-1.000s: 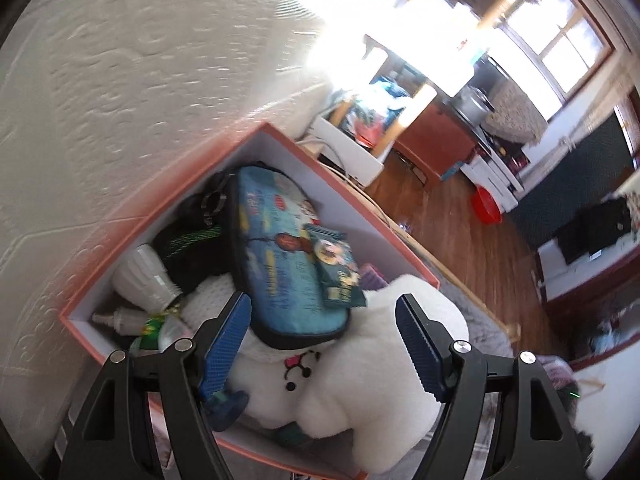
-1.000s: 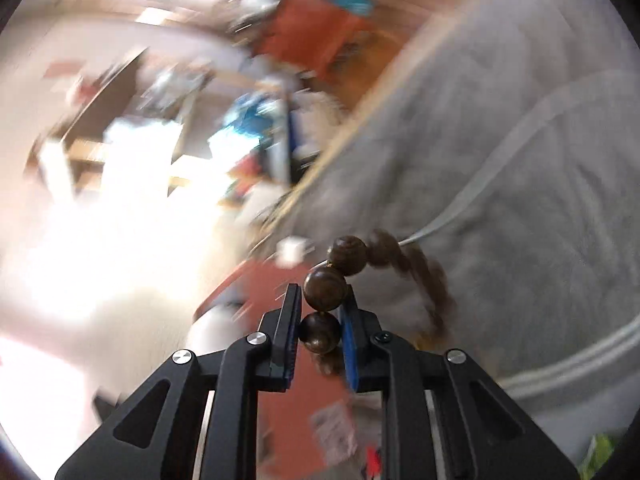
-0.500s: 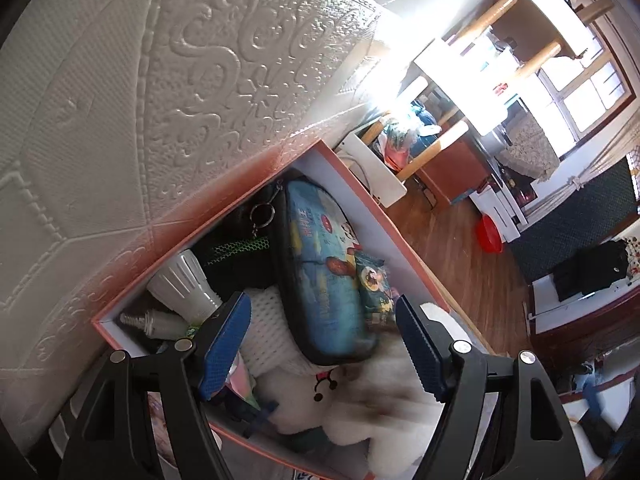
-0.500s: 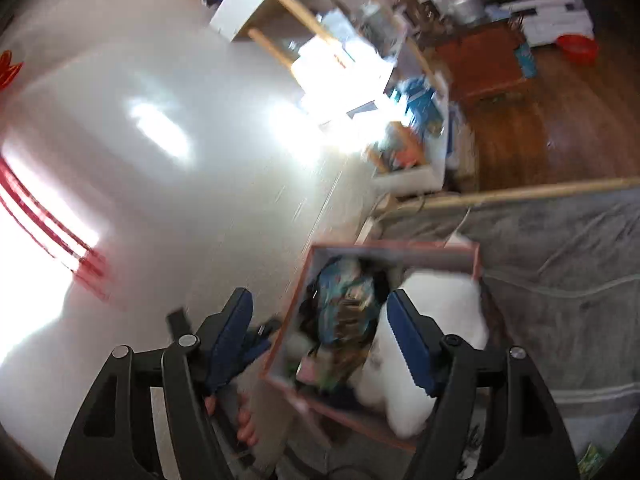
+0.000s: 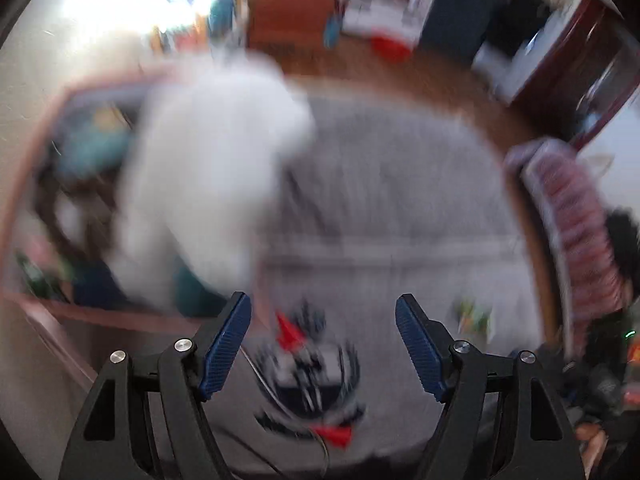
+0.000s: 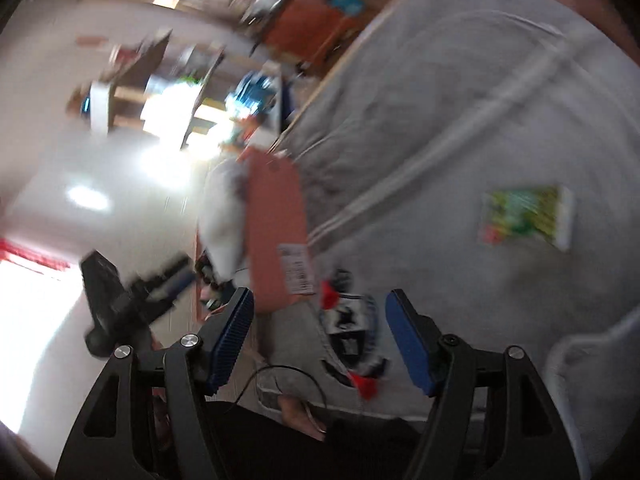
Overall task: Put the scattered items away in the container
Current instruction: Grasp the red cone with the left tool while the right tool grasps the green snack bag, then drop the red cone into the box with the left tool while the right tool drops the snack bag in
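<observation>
The orange box (image 5: 48,120) stands at the left on the bed, with a white plush toy (image 5: 208,184) bulging over its rim. A black-and-white item with red tassels (image 5: 308,364) lies on the grey blanket just below my left gripper (image 5: 322,308), which is open and empty. The right wrist view shows the same tasselled item (image 6: 352,332) below my right gripper (image 6: 320,300), also open with nothing between its fingers. A green printed packet (image 6: 524,220) lies further out on the blanket. The box (image 6: 276,232) and plush toy (image 6: 224,220) sit beyond it. Both views are motion-blurred.
The grey blanket (image 5: 400,200) covers the bed; a striped pink cushion (image 5: 572,232) lies at its right edge. The left tool's black frame (image 6: 116,300) shows blurred beside the box. A person's foot (image 6: 300,412) and a thin black cable (image 6: 280,372) are at the near edge.
My right gripper let go of the wooden bead string over the box and opened. Both grippers then swung away from the box toward the tasselled item on the blanket.
</observation>
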{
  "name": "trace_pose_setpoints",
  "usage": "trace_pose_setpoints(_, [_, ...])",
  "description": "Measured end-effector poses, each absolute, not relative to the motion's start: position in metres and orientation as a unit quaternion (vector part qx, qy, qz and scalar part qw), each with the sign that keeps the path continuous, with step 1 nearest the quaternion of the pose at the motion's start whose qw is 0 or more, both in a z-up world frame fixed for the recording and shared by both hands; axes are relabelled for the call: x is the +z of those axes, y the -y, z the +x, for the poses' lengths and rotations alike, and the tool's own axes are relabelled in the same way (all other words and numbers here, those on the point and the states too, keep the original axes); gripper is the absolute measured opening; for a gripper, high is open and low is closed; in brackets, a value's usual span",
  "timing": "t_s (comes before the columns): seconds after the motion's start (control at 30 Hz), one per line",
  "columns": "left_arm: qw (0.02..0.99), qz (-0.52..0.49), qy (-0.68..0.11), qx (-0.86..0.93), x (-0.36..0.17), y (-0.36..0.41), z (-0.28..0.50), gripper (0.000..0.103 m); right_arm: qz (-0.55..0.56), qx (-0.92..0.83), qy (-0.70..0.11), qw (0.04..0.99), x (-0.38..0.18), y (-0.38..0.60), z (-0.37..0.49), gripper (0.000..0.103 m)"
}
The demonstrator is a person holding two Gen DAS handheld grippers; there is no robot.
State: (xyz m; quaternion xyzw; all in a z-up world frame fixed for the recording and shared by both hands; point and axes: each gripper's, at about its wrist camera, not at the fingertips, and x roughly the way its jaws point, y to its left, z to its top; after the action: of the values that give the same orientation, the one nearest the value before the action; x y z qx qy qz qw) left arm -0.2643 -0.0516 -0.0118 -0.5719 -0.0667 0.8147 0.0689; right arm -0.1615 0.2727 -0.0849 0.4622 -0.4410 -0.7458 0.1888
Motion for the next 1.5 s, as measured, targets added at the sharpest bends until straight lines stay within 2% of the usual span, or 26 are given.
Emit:
trace_pose_setpoints(0.13, [-0.037,-0.656,0.088,0.749,-0.110,0.046,-0.270,0.074,0.460,-0.721,0.495,0.155,-0.120,-0.306,-0.151,0.069])
trace_pose_setpoints(0.2, [-0.072,-0.676,0.110,0.725,-0.145,0.051,-0.275,0.074,0.424,-0.715,0.526,0.181,-0.115,-0.318,-0.156,0.069])
trace_pose_setpoints(0.27, [-0.079,-0.684,0.128,0.714,-0.161,0.053,-0.282,0.074,0.406,-0.748,0.500,0.160,-0.101,-0.329,-0.158,0.069])
trace_pose_setpoints(0.33, [-0.087,-0.676,0.112,0.723,-0.161,0.050,-0.292,0.074,0.399,-0.782,0.468,0.105,-0.096,-0.344,-0.155,0.069])
trace_pose_setpoints(0.37, [-0.085,-0.672,0.109,0.728,-0.161,0.048,-0.295,0.074,0.404,-0.779,0.473,0.078,-0.102,-0.354,-0.155,0.069])
trace_pose_setpoints(0.43, [-0.075,-0.666,0.107,0.734,-0.163,0.045,-0.301,0.074,0.422,-0.719,0.550,0.052,-0.137,-0.373,-0.156,0.069])
trace_pose_setpoints(0.47, [-0.076,-0.660,0.100,0.741,-0.163,0.044,-0.303,0.059,0.432,-0.698,0.570,0.046,-0.150,-0.375,-0.158,0.069])
trace_pose_setpoints(0.5, [-0.071,-0.654,0.089,0.748,-0.163,0.042,-0.305,0.034,0.451,-0.678,0.579,0.033,-0.162,-0.375,-0.164,0.069])
trace_pose_setpoints(0.53, [-0.066,-0.654,0.085,0.749,-0.163,0.041,-0.306,0.013,0.471,-0.675,0.568,0.019,-0.169,-0.374,-0.172,0.069])
trace_pose_setpoints(0.63, [-0.033,-0.661,0.123,0.739,-0.158,0.044,-0.301,0.013,0.494,-0.686,0.534,0.018,-0.172,-0.365,-0.193,0.069])
trace_pose_setpoints(0.77, [0.014,-0.652,0.196,0.732,-0.135,0.050,-0.280,0.013,0.514,-0.651,0.558,0.021,-0.197,-0.361,-0.210,0.066])
trace_pose_setpoints(0.8, [0.024,-0.643,0.199,0.739,-0.126,0.049,-0.277,0.013,0.512,-0.639,0.573,0.029,-0.207,-0.362,-0.215,0.046])
trace_pose_setpoints(0.83, [0.034,-0.632,0.199,0.749,-0.113,0.048,-0.273,0.013,0.510,-0.633,0.581,0.032,-0.213,-0.363,-0.216,0.035])
trace_pose_setpoints(0.87, [0.042,-0.622,0.200,0.756,-0.101,0.047,-0.269,0.013,0.506,-0.630,0.588,0.036,-0.216,-0.364,-0.216,0.033])
trace_pose_setpoints(0.9, [0.053,-0.613,0.211,0.760,-0.088,0.049,-0.265,0.013,0.500,-0.632,0.591,0.044,-0.216,-0.365,-0.216,0.023])
trace_pose_setpoints(0.93, [0.063,-0.604,0.225,0.762,-0.077,0.052,-0.261,0.013,0.496,-0.633,0.592,0.052,-0.213,-0.365,-0.214,0.020])
trace_pose_setpoints(1.17, [0.079,-0.500,0.299,0.808,0.018,0.110,-0.243,0.013,0.443,-0.647,0.608,0.126,-0.181,-0.349,-0.215,0.015])
trace_pose_setpoints(1.33, [-0.007,-0.415,0.329,0.848,0.068,0.195,-0.263,0.015,0.429,-0.651,0.602,0.173,-0.150,-0.325,-0.210,0.015])
trace_pose_setpoints(1.4, [-0.092,-0.419,0.281,0.858,0.067,0.222,-0.272,0.038,0.418,-0.652,0.599,0.202,-0.131,-0.304,-0.210,0.015])
trace_pose_setpoints(1.43, [-0.131,-0.422,0.267,0.857,0.062,0.232,-0.275,0.061,0.415,-0.653,0.596,0.216,-0.122,-0.292,-0.210,0.015])
trace_pose_setpoints(1.47, [-0.162,-0.417,0.272,0.852,0.056,0.242,-0.272,0.072,0.413,-0.651,0.593,0.231,-0.111,-0.276,-0.212,0.015])
trace_pose_setpoints(1.5, [-0.179,-0.410,0.299,0.843,0.051,0.259,-0.264,0.074,0.413,-0.648,0.589,0.250,-0.099,-0.255,-0.217,0.015])
